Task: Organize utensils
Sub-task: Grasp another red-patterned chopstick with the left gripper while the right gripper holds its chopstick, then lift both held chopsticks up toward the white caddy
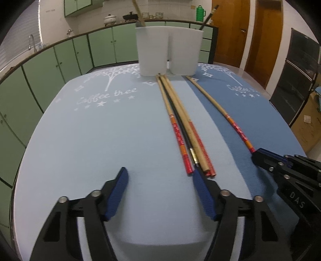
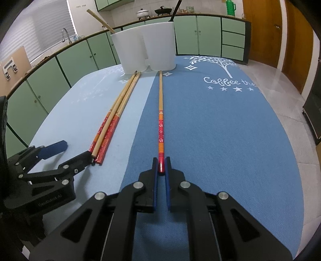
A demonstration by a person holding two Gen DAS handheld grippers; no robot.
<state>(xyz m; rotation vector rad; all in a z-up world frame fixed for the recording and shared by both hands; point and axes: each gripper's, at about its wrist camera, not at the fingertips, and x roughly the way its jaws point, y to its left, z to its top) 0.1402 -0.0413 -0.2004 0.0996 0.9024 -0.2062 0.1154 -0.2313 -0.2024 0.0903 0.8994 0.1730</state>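
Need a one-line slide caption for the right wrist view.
Right gripper clamps a lone chopstick on the blue mat, pointing toward two white holders.

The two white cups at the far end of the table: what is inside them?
One wooden chopstick leans out of the left white cup, one dark chopstick out of the right white cup. The opaque walls hide anything lower.

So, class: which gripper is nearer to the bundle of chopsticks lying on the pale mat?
Left. The left gripper sits open at the bundle of chopsticks' red ends; the right gripper is off to the side, shut on a single chopstick.
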